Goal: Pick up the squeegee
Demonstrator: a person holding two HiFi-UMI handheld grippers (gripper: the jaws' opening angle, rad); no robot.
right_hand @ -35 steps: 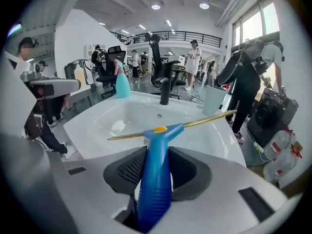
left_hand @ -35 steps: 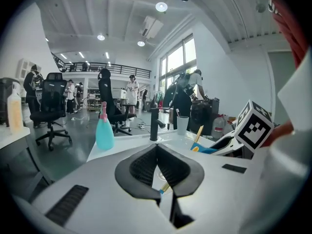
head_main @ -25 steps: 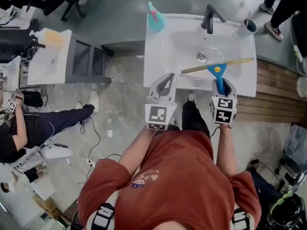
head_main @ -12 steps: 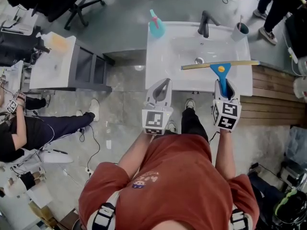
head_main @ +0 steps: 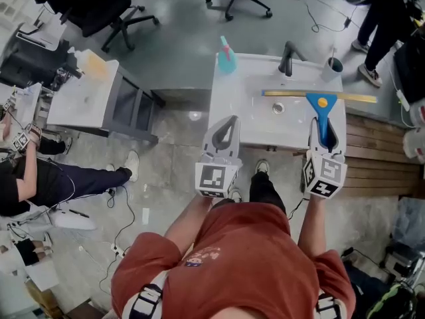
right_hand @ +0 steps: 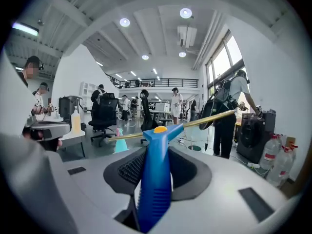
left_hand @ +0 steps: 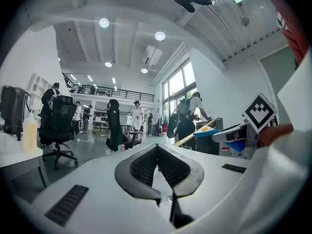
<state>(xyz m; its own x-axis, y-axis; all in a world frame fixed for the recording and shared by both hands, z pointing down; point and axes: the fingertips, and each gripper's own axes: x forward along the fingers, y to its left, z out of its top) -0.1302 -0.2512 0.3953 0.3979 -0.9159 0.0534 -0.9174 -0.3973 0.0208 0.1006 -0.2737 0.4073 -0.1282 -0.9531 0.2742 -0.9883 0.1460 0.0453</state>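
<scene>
The squeegee (head_main: 321, 106) is up in the air over the sink (head_main: 252, 115), and I judge it clear of the basin, with its long brass-coloured blade lying crosswise just in front of the faucet (head_main: 287, 57). My right gripper (head_main: 323, 130) has it by the blue handle; in the right gripper view the handle (right_hand: 156, 179) runs straight up between the jaws, which clamp it on both sides. My left gripper (head_main: 228, 126) hangs beside the sink's near edge with its jaws together on nothing. To finish the pickup well, I want a steady squeeze so the handle does not swivel, the blade level, and a straight rise that leaves the faucet and the cup (head_main: 332, 66) beyond it untouched.
</scene>
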